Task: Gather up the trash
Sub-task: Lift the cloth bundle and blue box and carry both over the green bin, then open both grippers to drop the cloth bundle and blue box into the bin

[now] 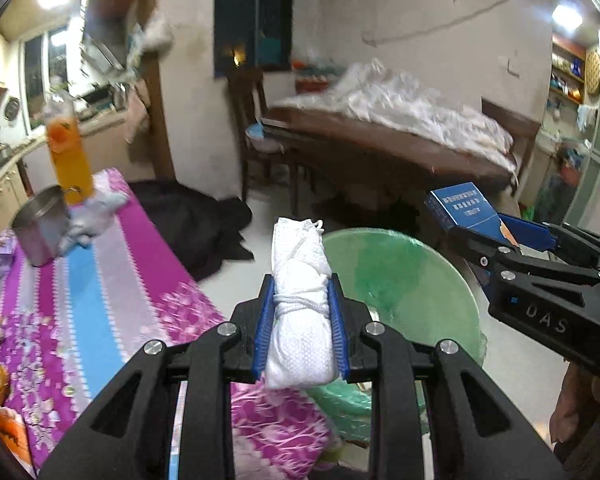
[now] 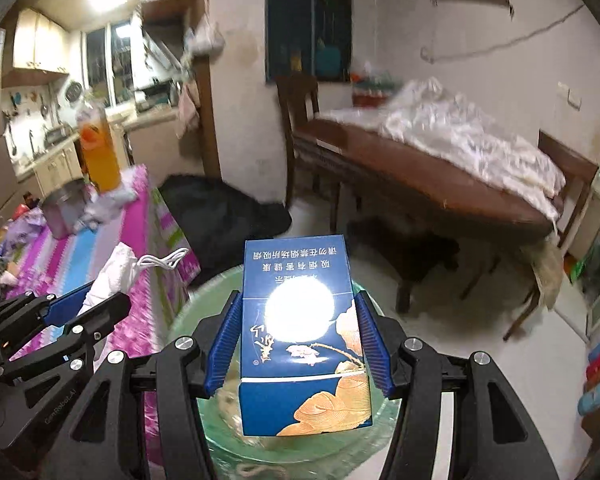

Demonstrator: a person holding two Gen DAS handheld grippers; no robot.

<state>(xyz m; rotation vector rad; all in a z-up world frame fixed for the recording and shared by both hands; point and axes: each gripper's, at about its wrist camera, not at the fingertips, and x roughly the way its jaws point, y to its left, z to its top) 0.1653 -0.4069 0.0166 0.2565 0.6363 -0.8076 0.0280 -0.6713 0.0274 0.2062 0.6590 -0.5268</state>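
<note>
A: Item one. Left gripper: pads clamped on the mask, a white one rolled up and bound with its own cord. Position?

B: Held in the air at the table edge. The bin, lined in green plastic, lies just right of it and below. Long axis of the mask runs along the fingers, pointing away from the wrist; the cord end is the far end.

A: Item two. Right gripper: closed on the box, a blue cigarette carton, gripped by its two long sides.

B: Position: directly over the bin, whose rim shows on either side of the carton and under it. Long axis likewise along the fingers, far end tilted slightly up, print reading upside down from the wrist.

A: Nearer hand?

B: The right, by my judgement; it is already above the opening, so parting its pads should drop the box straight in. The left needs a short shift rightward first.

A: Risk?

B: The two grippers are near each other over one opening. Not touching.
</note>
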